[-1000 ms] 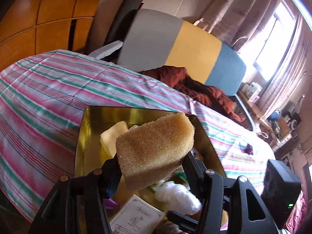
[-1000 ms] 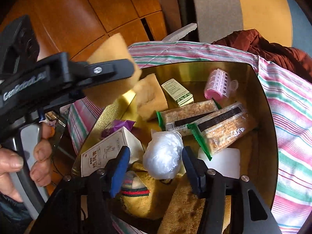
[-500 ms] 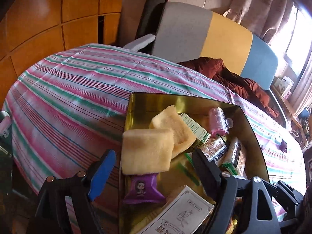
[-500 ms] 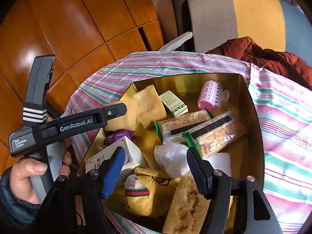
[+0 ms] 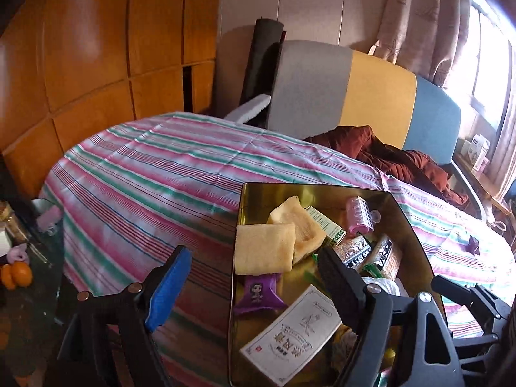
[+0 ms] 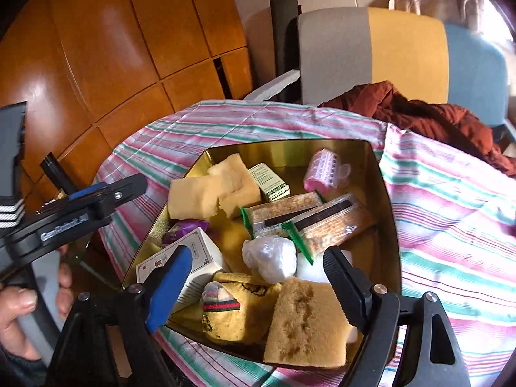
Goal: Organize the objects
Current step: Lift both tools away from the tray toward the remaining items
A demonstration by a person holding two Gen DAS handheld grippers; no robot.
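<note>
A gold tin [image 5: 309,187] [image 6: 283,145] sits on the striped tablecloth with several things in it. A pale yellow sponge [image 5: 264,251] [image 6: 193,197] lies in its left corner, leaning on a second sponge [image 6: 240,183]. My left gripper [image 5: 254,285] hangs open over the tin's left rim, nothing between its pads. My right gripper [image 6: 256,287] is over the tin's near end, its jaws opening. A white plastic ball [image 6: 269,258] lies just beyond them, free of both pads. A brown sponge [image 6: 306,322] and a yellow sock [image 6: 238,309] lie below.
The tin also holds snack bars [image 6: 329,222], a pink roller [image 6: 324,169], a green box [image 6: 271,182], a white carton [image 6: 193,258] and a purple packet [image 5: 258,293]. A chair [image 5: 354,96] with a rust jacket [image 5: 403,161] stands behind. Oranges [image 5: 16,274] lie far left.
My left gripper opened and let go of the yellow sponge, which now lies in the tin; the gripper drew back to the left. My right jaws widened away from the white ball and rose.
</note>
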